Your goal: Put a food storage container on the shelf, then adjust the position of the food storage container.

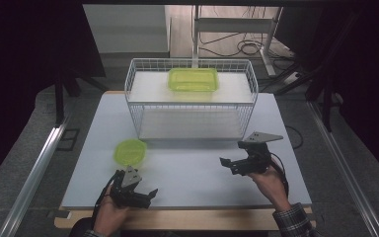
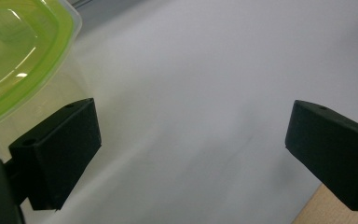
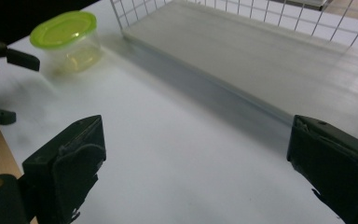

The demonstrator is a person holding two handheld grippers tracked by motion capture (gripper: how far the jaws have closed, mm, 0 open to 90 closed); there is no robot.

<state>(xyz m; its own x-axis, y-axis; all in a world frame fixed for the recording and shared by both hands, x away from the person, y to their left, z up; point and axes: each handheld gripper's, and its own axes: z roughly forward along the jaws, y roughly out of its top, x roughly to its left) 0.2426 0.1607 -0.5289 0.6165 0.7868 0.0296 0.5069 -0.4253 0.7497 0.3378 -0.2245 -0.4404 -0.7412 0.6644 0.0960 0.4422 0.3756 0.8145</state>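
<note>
Green-lidded tub [image 1: 130,151] beside left gripper [image 1: 145,195]

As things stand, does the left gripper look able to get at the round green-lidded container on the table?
Probably yes. The left gripper is open, and the round container stands just ahead of it on the white table, with nothing between them. The wire basket sits farther back, out of the way.

Both grippers are black, blocky, w/ 2 chunky rectangular jaws each. Left gripper [image 1: 139,193]: grey 3-cornered plate on top, black cable trailing behind it. Right gripper [image 1: 238,163]: same grey plate above, black cable looping behind. Small round holes in the jaw tops. Plaid sleeve cuff behind the right gripper.
</note>
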